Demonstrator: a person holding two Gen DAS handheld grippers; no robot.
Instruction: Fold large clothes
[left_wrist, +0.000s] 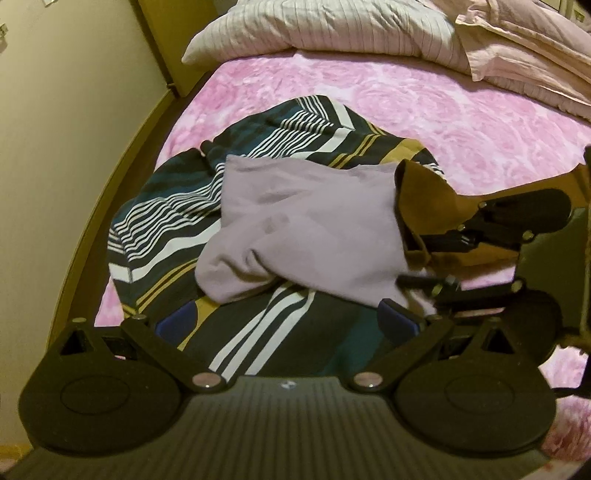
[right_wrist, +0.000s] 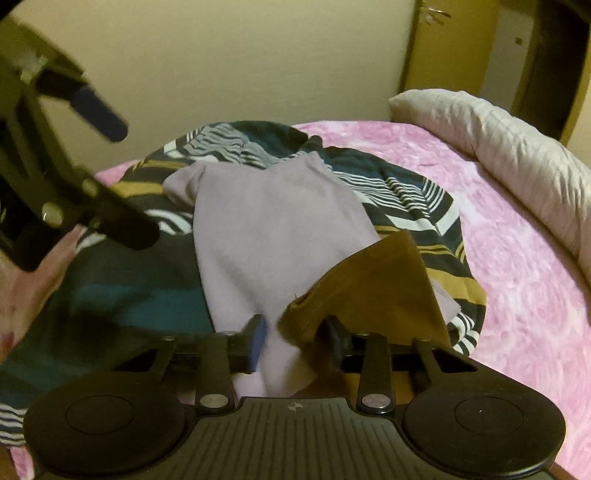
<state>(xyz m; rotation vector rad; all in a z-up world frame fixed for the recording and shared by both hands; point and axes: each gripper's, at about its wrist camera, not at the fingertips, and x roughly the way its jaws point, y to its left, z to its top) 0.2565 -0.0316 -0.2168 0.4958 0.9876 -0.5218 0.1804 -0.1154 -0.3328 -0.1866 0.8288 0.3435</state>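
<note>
Folding clothes on a pink bed (left_wrist: 461, 122) beside a beige wall (right_wrist: 221, 62).

Lying heaped mid-bed: lilac garment (left_wrist: 306, 225) over striped cloth (left_wrist: 177, 221), pillows (left_wrist: 332, 29) behind. Gripping the lilac garment and a brown garment (right_wrist: 373, 288) edge with right tongs (right_wrist: 295, 332); hovering left tongs (left_wrist: 288, 325) spread wide, holding nothing.

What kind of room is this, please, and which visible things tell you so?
Most likely a bedroom. There is a bed with a pink floral bedspread, a striped pillow at its head, and clothes piled on it: a lilac garment lying over a striped patterned cloth.
</note>
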